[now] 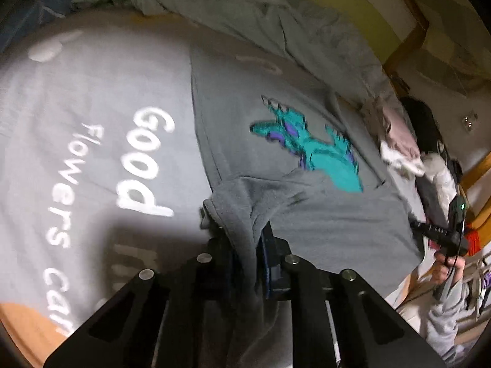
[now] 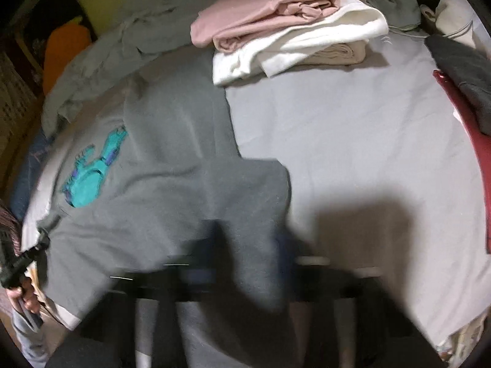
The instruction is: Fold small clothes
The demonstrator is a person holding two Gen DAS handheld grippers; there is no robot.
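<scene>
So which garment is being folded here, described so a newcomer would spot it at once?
Start from the bed's light grey sheet. On its left half lies a grey sweatshirt, with both grippers gripping its near edge. Unlike the folded pink, white and beige stack behind it, it carries a teal dinosaur print.

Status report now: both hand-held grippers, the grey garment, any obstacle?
Left hand-held gripper shut on grey dinosaur sweatshirt. Right hand-held gripper blurred, seems shut on same sweatshirt. Folded pile lies beyond, apart.
</scene>
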